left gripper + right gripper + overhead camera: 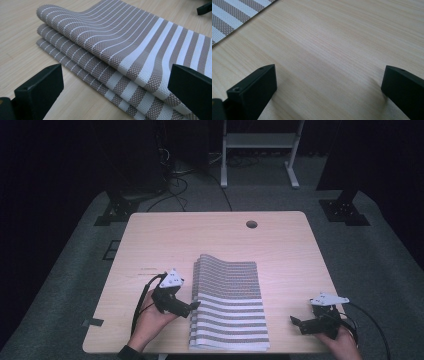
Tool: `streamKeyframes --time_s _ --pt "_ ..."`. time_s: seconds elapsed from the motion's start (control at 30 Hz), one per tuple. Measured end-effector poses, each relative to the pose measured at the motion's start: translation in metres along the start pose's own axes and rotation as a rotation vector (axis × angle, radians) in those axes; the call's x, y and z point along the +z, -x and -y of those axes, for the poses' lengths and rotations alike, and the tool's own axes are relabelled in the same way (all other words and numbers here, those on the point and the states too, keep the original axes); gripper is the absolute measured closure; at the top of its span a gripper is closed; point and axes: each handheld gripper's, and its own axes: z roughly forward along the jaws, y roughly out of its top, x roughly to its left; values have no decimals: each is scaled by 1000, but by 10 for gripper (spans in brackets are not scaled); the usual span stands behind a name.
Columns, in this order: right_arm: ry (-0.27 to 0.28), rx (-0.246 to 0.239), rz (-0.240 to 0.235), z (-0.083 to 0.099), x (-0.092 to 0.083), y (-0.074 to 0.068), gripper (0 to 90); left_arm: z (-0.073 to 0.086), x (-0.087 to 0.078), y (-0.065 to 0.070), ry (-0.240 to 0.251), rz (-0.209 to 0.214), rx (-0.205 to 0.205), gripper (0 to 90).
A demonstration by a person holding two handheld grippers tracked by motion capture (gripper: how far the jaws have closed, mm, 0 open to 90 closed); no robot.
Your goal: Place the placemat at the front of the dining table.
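Observation:
A woven mat [227, 300] in brown and white stripes lies folded in layers on the wooden table [200, 235], near its front edge. In the left gripper view the mat [130, 47] shows three stacked folds with rounded edges. My left gripper [194, 306] is open right at the mat's left edge; its jaws [116, 75] stand wide apart with the folded edge between them, gripping nothing. My right gripper [296, 321] is open over bare wood to the right of the mat. Its jaws [329, 75] frame empty tabletop, with a corner of the mat [229, 15] at upper left.
A round cable hole [251, 224] sits near the table's far edge. A small dark tab [93, 322] marks the front left corner. Beyond the table are cables [175, 180], a white frame [257, 142] and black stand feet [345, 210] on grey carpet.

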Motion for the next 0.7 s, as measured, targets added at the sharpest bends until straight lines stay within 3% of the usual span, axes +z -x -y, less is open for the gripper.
streamKeyframes --time_s 0.27,0.7 --pt "1 0 0 0 0 0 0 -4 9 4 -6 25 6 0" --pt "1 0 0 0 0 0 0 -7 28 15 -57 58 37 0"
